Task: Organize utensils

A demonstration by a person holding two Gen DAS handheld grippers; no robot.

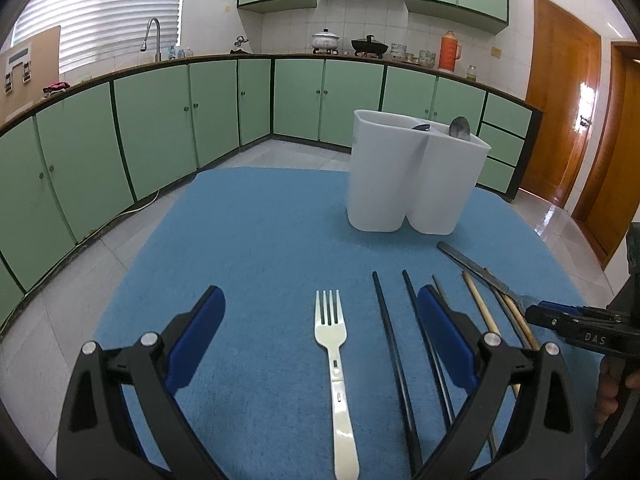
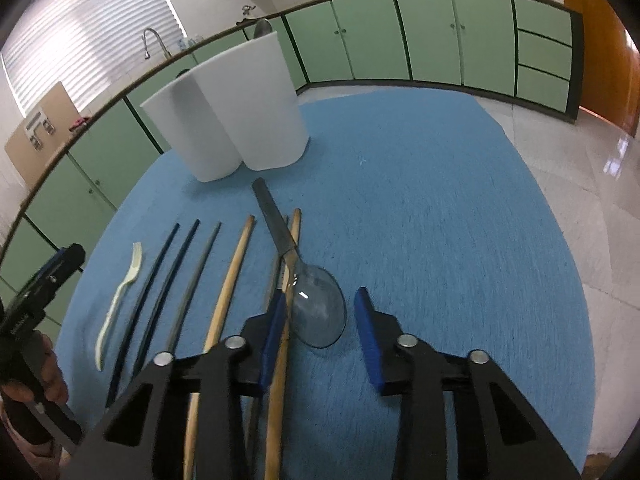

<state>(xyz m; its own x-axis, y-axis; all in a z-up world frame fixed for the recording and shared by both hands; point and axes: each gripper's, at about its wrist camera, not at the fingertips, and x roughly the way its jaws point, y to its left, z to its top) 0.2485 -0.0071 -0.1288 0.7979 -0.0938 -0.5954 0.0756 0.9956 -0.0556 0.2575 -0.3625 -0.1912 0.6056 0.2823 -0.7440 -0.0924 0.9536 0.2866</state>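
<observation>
A white plastic fork (image 1: 332, 332) lies on the blue mat (image 1: 260, 240), tines pointing away, between the wide-apart fingers of my open left gripper (image 1: 322, 294). In the right wrist view, a metal spoon (image 2: 320, 312) rests with its bowl between the blue pads of my right gripper (image 2: 320, 295). A small gap shows beside the right pad, so the jaws are not pressing on it. The spoon's handle crosses a wooden chopstick (image 2: 294, 236). A white two-compartment holder (image 1: 400, 184) stands at the far side of the mat, with spoons (image 1: 459, 126) inside.
Black chopsticks (image 1: 390, 340), a grey one and wooden ones (image 2: 232, 276) lie in a row between the fork and the spoon. Green cabinets and a tiled floor surround the table. A hand holds each gripper at the frame edges.
</observation>
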